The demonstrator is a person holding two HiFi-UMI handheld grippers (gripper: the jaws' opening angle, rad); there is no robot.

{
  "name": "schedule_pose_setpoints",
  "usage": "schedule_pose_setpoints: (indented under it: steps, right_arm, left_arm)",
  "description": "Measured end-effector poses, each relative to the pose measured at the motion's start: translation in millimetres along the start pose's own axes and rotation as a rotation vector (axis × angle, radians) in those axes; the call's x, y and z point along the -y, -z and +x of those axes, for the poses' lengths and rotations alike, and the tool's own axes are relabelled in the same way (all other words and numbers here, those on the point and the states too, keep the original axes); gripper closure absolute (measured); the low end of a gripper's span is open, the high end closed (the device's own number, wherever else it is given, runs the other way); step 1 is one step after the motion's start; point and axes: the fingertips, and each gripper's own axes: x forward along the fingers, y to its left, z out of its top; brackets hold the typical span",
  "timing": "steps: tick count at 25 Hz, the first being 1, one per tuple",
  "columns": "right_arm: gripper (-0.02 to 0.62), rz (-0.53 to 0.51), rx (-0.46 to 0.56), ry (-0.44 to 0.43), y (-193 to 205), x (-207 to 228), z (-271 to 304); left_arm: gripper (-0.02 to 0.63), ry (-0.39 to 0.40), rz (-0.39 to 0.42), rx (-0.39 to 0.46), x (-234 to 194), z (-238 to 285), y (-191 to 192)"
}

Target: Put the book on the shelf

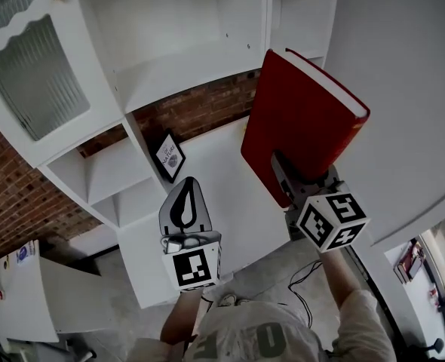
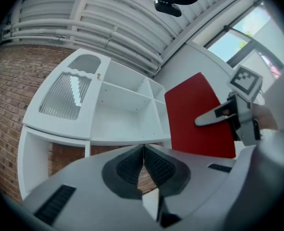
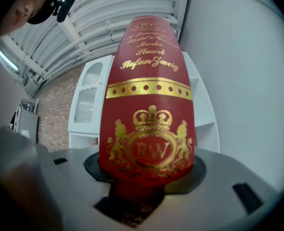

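A red hardcover book (image 1: 302, 119) with gold print on its spine (image 3: 149, 105) is held up in front of the white shelf unit (image 1: 177, 44). My right gripper (image 1: 279, 161) is shut on its lower end, one jaw across the red cover and the other hidden behind it. The book stands tilted, beside the unit's right compartments, not resting on any board. My left gripper (image 1: 188, 183) is lower and to the left, jaws shut with nothing between them (image 2: 143, 150). In the left gripper view the book (image 2: 200, 114) shows at the right before the open shelves (image 2: 122, 105).
A small framed picture (image 1: 170, 155) leans in a lower compartment. A cabinet door with ribbed glass (image 1: 34, 74) is at the upper left, with a brick wall (image 1: 11, 194) behind the unit. A white wall (image 1: 411, 89) rises on the right. A low white table (image 1: 26, 285) stands at the lower left.
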Motion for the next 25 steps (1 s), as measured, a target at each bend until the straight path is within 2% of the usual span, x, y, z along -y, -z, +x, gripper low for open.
schedule_pose_setpoints:
  steps: [5,11,17,25]
  right_arm:
    - [0.348,-0.043,0.074,-0.047,-80.0,4.0,51.1]
    - [0.350,-0.085,0.041,-0.079,-136.8,-2.5,119.2]
    - [0.350,-0.086,-0.028,-0.097,-147.5,-8.6,173.6]
    - [0.348,-0.081,-0.132,-0.077,-122.8,-13.1,233.6]
  left_arm:
    - [0.594,0.012,-0.021,0.036,3.4,3.4,-10.2]
    - [0.593,0.024,-0.031,0.037,2.0,5.3,-8.2]
    - [0.594,-0.001,-0.061,0.027,-13.9,5.2,-2.7]
    - [0.593,-0.057,-0.051,0.005,-39.8,3.6,9.4]
